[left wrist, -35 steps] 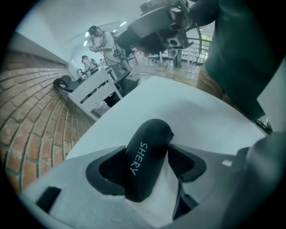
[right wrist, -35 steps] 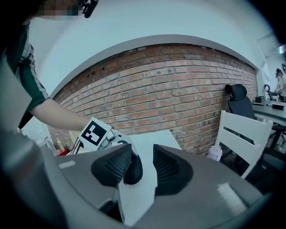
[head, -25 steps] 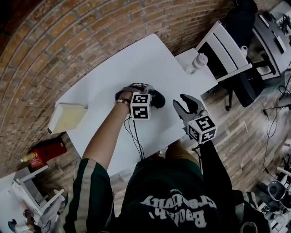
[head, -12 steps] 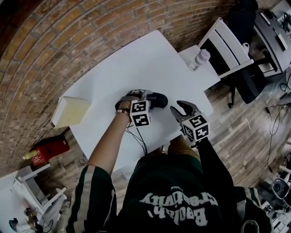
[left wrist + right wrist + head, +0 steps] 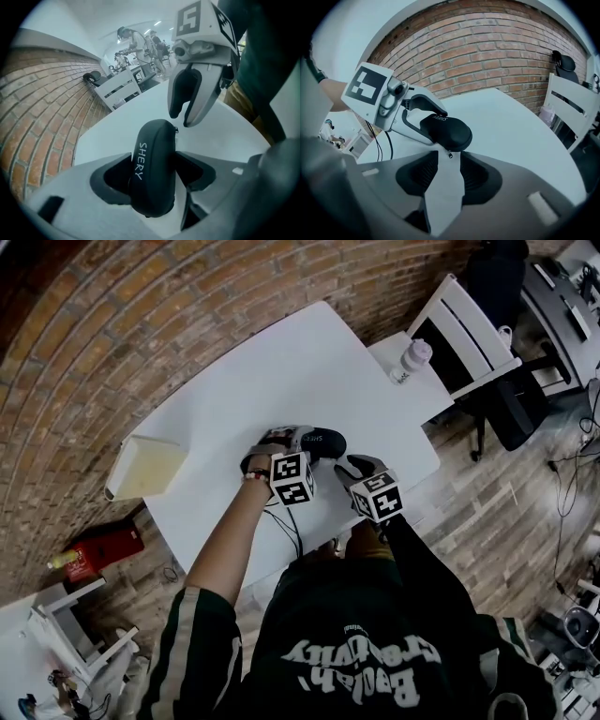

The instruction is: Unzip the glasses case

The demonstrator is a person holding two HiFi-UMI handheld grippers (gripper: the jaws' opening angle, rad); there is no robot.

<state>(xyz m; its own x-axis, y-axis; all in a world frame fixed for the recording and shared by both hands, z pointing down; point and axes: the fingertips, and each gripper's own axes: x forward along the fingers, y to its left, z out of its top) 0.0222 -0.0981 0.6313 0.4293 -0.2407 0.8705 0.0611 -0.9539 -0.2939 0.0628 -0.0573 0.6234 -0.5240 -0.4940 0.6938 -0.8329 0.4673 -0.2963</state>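
A black oval glasses case (image 5: 321, 442) printed SHERY lies on the white table (image 5: 281, 362). My left gripper (image 5: 279, 442) is shut on it. In the left gripper view the case (image 5: 151, 159) sits clamped crosswise between the two jaws of the left gripper (image 5: 153, 161). My right gripper (image 5: 345, 467) is just right of the case and stands open. In the right gripper view the case's end (image 5: 447, 132) is right in front of the right gripper (image 5: 449, 157). A small zipper pull (image 5: 449, 155) hangs at the mouth of its gap, and the pads do not press it.
A cream box (image 5: 141, 468) lies at the table's left edge. A white bottle (image 5: 411, 360) stands at the far right corner beside a white chair (image 5: 469, 334). Black cables (image 5: 281, 521) trail over the near edge. A red object (image 5: 98, 549) lies on the floor.
My right gripper has come down and leftward to the case's right end. The left gripper, still holding the case, shifted slightly to the right.
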